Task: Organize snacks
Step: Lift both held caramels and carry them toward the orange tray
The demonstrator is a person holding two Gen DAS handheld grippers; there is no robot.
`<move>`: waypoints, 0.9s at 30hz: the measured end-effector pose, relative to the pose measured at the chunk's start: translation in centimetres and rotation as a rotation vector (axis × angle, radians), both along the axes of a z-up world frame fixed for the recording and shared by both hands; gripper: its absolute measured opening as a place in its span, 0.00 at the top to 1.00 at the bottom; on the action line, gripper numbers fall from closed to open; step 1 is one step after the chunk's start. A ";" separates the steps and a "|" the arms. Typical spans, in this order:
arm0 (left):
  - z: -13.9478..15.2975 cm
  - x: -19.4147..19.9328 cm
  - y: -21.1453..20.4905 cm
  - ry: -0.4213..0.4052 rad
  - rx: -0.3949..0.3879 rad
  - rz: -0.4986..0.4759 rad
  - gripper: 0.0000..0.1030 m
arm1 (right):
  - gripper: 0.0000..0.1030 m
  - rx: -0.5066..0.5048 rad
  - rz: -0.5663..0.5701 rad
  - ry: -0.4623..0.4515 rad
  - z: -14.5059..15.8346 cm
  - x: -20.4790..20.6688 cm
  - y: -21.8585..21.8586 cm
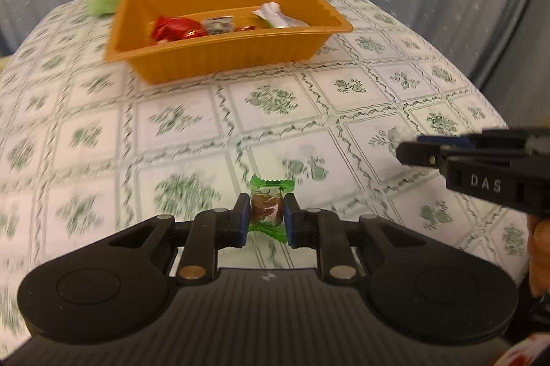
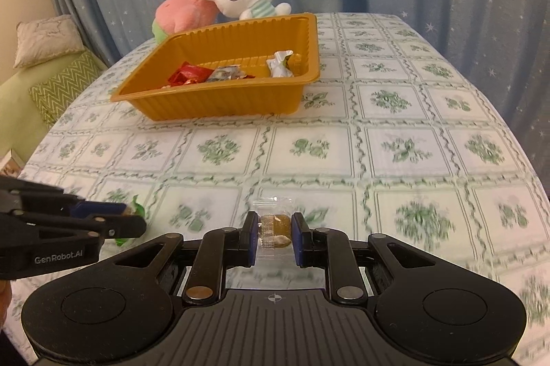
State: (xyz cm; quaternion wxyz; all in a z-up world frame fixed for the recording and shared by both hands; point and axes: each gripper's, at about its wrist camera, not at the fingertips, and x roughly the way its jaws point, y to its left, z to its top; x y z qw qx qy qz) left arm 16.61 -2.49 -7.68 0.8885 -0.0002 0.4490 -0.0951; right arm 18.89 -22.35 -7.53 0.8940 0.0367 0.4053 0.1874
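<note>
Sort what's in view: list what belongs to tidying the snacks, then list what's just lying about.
Part of the job:
- green-wrapped candy, in the left gripper
- clear-wrapped candy, in the right gripper
- orange tray
- wrapped snacks in the tray

Just lying about:
- pink plush
- white bunny plush
- cushions

Smeared by motion blur around and below the left gripper [image 1: 266, 215]: the green-patterned tablecloth [image 1: 178, 190]; half hidden behind the tray [image 1: 206, 63] wall ahead: red and silver wrapped sweets [image 1: 175, 28], print unreadable; cut off right of it: a hand [image 1: 538, 256].
</note>
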 end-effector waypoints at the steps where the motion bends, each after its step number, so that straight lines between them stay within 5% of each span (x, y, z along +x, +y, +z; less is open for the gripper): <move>1: 0.3 -0.6 0.1 -0.002 -0.006 0.014 0.82 | 0.80 0.002 -0.007 0.005 0.2 -0.6 0.0; 27: 5.9 -9.1 1.9 -0.073 -0.048 0.155 0.82 | 0.80 -0.018 -0.016 -0.054 6.2 -8.8 0.8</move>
